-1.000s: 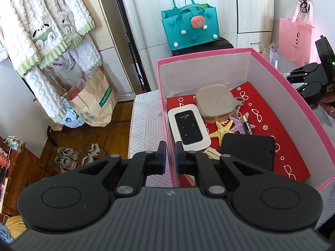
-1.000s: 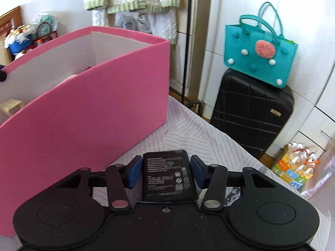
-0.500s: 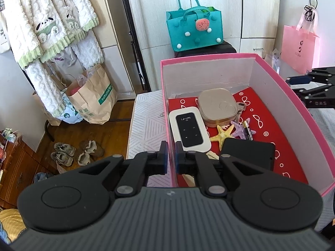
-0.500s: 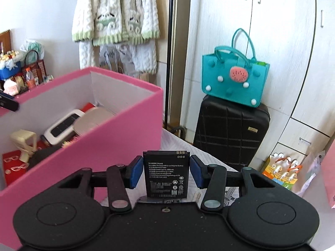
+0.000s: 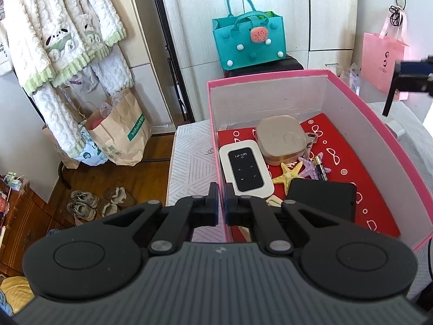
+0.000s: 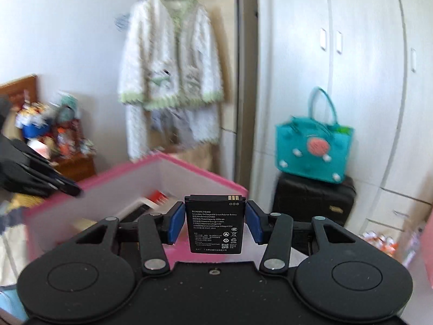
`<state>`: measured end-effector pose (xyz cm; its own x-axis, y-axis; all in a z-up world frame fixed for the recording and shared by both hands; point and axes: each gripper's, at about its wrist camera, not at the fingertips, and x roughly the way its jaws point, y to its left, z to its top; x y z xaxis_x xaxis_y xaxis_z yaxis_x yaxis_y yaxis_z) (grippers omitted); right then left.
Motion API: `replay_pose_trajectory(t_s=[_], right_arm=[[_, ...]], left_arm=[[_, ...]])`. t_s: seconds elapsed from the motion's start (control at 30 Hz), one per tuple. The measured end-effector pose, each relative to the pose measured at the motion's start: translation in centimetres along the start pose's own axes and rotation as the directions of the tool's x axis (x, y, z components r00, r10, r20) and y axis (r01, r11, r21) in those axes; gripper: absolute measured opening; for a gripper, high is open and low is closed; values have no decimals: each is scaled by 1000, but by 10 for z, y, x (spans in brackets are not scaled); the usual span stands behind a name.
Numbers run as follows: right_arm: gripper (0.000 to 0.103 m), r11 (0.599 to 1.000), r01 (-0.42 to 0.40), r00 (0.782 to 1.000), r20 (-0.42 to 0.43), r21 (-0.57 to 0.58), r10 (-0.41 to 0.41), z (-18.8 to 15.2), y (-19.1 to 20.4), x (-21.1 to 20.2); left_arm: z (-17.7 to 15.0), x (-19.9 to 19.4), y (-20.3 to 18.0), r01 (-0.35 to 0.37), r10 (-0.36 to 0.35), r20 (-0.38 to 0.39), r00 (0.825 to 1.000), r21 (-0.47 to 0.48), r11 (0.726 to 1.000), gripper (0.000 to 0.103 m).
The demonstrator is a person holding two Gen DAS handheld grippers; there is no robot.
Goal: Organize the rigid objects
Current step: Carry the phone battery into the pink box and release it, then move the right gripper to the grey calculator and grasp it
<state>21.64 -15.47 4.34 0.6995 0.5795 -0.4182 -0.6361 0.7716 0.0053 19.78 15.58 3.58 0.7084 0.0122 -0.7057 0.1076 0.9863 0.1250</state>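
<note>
Pink box contents: left view only; battery: right view.

White wardrobe doors rise behind a wooden floor.

Teal bag atop black suitcase

room behind battery motion-blurred, pink box contents partly hidden by left gripper
</note>
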Motion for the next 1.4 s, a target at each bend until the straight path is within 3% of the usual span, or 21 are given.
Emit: replay_pose_trajectory(t_s=[0.17,0.27,0.47,0.63,0.9,1.0,1.23,1.4], right_arm=[[54,988,-151,989,-1,5,151,10,19,1],[54,984,-179,983,-37,-4,179,5,29,18],[54,991,-115,986,-126,-61,107,-10,38,50],[54,990,-37,994,-111,-135,22,-14,41,56],[54,987,-17,995,-98,-162,1,-25,39,46],[54,991,-18,993,-116,-135,3,-27,39,32],[58,997,0,997,-71,-72,-5,-30,29,-2],[59,996,90,991,-97,-15,-91,-44,3,-9]], left_arm=[[-3,-1,2,7,-7,6,1000,-10,1000,3],[-3,-1,2,7,-7,5,1000,-10,1000,3],[-5,-4,1,4,-4,9,1000,-13,1000,3],[-5,-5,-2,-11,11,14,1000,14,1000,3],[-4,-8,0,-1,1,17,1000,1,1000,4],[-3,-9,0,1,-1,15,1000,4,1000,4],[-2,-9,0,3,-3,13,1000,3,1000,4],[-3,-9,0,3,-3,13,1000,3,1000,4]])
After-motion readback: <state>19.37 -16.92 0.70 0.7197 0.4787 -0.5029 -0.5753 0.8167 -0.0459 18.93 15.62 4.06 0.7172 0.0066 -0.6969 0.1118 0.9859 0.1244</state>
